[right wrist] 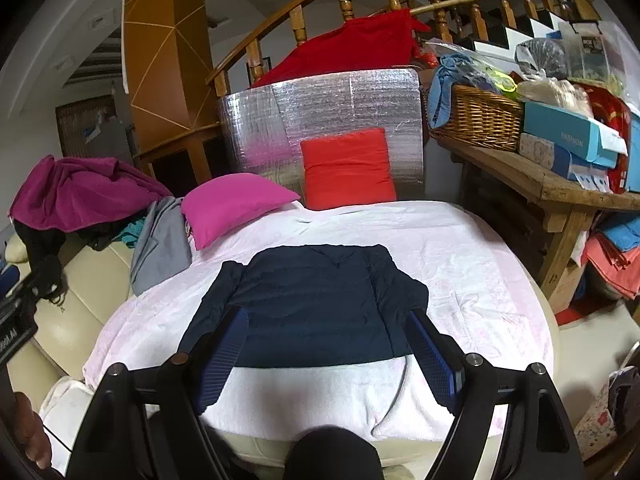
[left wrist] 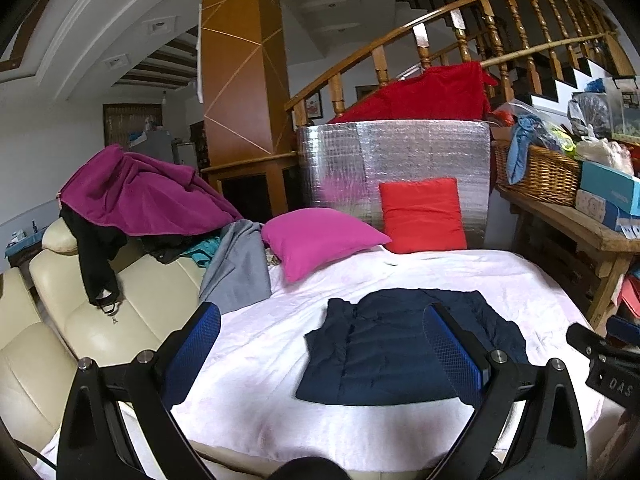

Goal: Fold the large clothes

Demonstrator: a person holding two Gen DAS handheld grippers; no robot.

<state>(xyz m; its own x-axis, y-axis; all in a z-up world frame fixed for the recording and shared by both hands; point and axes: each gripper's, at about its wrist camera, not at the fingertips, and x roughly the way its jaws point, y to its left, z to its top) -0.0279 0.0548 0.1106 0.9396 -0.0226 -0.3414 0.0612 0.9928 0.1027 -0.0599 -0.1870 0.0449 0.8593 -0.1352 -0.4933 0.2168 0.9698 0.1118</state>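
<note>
A dark navy padded jacket [left wrist: 400, 352] lies folded into a flat block on the pale pink sheet [left wrist: 256, 344]; it also shows in the right wrist view [right wrist: 316, 304]. My left gripper [left wrist: 320, 320] is open and empty, held above the sheet near the jacket's left side. My right gripper [right wrist: 326, 320] is open and empty, held above the jacket's near edge. The pink sheet [right wrist: 460, 264] shows around the jacket in the right wrist view.
A magenta pillow [left wrist: 320, 240] and a red pillow [left wrist: 422, 216] lie at the back against a silver foil panel [left wrist: 400, 160]. A grey garment [left wrist: 240, 268] and a purple blanket [left wrist: 140, 196] pile on the cream sofa [left wrist: 80, 320]. A wooden bench [right wrist: 560, 188] with a wicker basket [right wrist: 480, 120] stands right.
</note>
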